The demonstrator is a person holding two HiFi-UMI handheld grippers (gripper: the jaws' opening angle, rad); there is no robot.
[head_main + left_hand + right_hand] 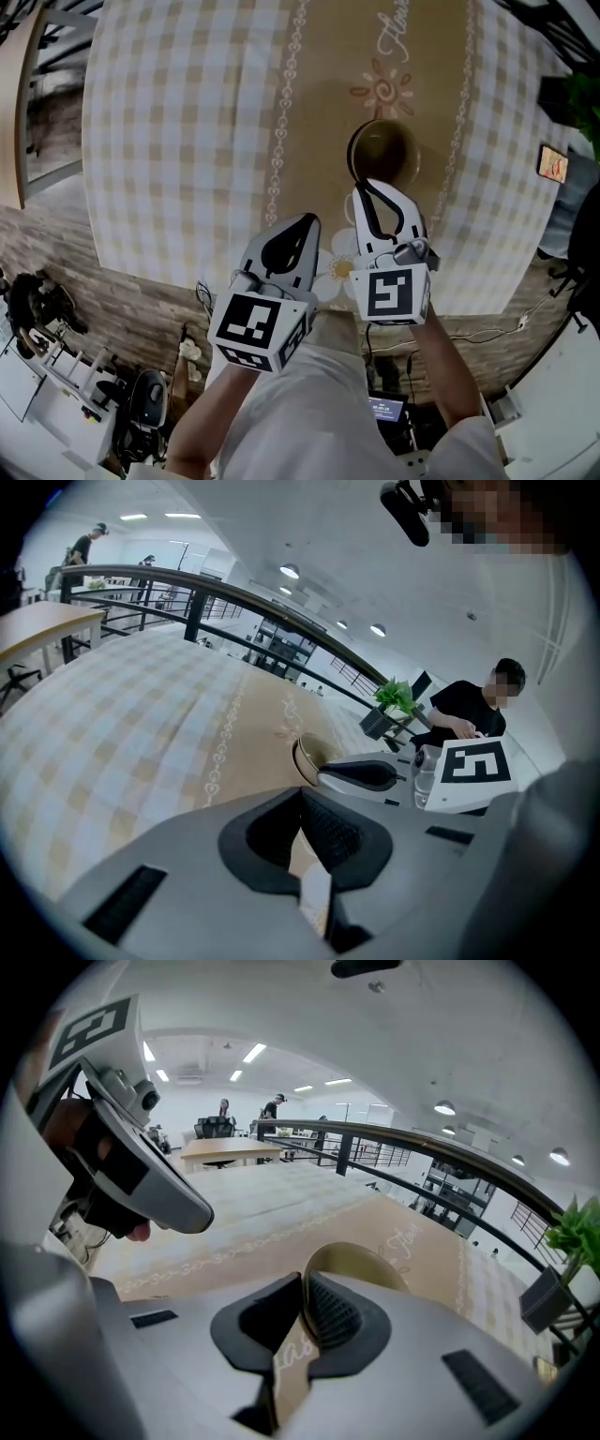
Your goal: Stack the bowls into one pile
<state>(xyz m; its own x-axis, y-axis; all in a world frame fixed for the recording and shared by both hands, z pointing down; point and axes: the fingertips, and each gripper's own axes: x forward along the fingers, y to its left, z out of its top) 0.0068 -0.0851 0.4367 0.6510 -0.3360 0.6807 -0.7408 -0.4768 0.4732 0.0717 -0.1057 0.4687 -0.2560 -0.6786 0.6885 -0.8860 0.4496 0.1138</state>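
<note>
On the bench (187,141), just beyond the right hand-held gripper (371,186), sat one bowl pile (384,155), no loose bowls seen; that gripper and the left hand-held gripper (308,221) were both clenched empty, so stacking looked done, next move probably pulling back.

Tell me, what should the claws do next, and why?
Probably just draw the right claw back from the bowl. Both it and the left claw are shut and empty, and no other loose bowl shows on the tablecloth, so nothing seems left to stack.
</note>
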